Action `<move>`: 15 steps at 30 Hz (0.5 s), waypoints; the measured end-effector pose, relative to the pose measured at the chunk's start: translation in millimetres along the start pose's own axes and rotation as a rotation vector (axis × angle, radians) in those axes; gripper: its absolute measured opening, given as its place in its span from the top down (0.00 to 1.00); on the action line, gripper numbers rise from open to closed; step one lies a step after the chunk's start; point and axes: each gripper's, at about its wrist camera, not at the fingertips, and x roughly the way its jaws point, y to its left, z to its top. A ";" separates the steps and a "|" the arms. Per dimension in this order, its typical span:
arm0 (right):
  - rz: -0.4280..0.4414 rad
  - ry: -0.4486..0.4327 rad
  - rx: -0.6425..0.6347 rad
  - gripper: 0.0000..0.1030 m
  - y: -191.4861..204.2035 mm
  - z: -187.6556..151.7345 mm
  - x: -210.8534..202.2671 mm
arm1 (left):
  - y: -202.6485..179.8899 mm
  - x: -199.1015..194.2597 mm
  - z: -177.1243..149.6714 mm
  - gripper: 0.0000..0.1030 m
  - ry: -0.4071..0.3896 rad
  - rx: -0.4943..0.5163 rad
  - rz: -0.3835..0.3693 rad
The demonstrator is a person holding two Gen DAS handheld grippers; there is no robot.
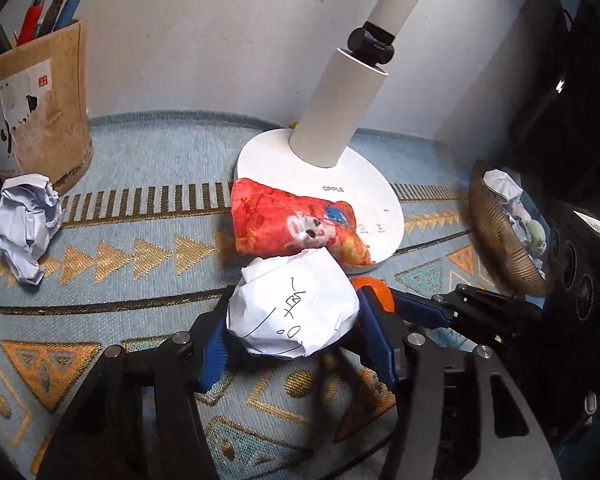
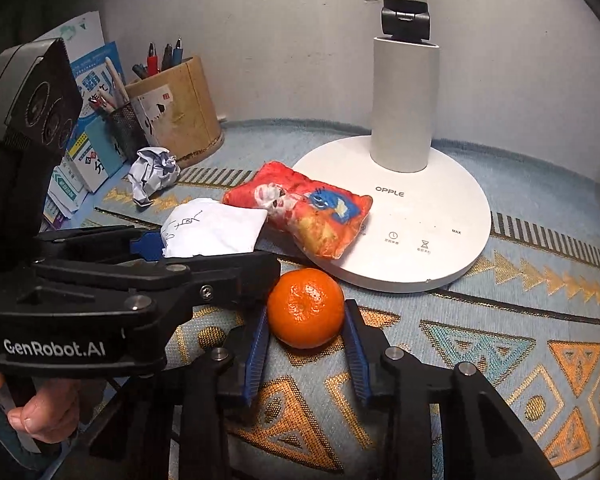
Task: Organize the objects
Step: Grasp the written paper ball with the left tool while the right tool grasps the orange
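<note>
Orange peel fills the gap between the right gripper (image 2: 305, 344) pads: the mandarin (image 2: 306, 307) rests on the patterned cloth (image 2: 500, 340) just in front of the lamp base (image 2: 420, 216), and both blue pads meet its sides, so it reads as clamped, probably so that it can be lifted clear of the clutter. Beside it, the left gripper (image 1: 292, 320) has its fingers closed on a ball of white paper with handwriting (image 1: 296, 308), which lies against the red snack bag (image 1: 296, 224); that bag leans half onto the lamp base. Taking one item in each gripper suits sorting rubbish from fruit in one pass (a judgement, not something observed). The left wrist view alone shows a woven basket (image 1: 496, 236) at the right edge, already holding crumpled paper, a likely destination for the ball. The right wrist view alone shows the person's hand (image 2: 40, 412) on the left gripper handle and the booklets (image 2: 92, 120) behind the pen holder (image 2: 180, 108). A second crumpled paper (image 1: 26, 224) lies near that holder, well apart from both grippers.
</note>
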 end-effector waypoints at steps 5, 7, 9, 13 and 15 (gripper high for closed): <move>0.048 -0.024 0.035 0.66 -4.0 -18.8 -35.3 | -14.3 -47.5 -23.0 0.46 -0.049 0.025 -0.018; 0.062 -0.031 0.041 0.66 -3.7 -32.8 -57.2 | -20.7 -65.8 -38.5 0.46 -0.061 0.013 -0.034; 0.065 -0.018 0.044 0.66 -2.3 -49.1 -76.0 | -29.5 -77.9 -57.8 0.46 -0.063 0.002 -0.040; 0.084 0.030 0.065 0.66 -3.4 -86.3 -104.5 | -44.7 -82.4 -94.7 0.46 -0.037 -0.026 -0.018; 0.058 0.044 0.065 0.66 -3.3 -102.4 -114.3 | -49.3 -79.8 -109.6 0.46 -0.020 -0.049 -0.008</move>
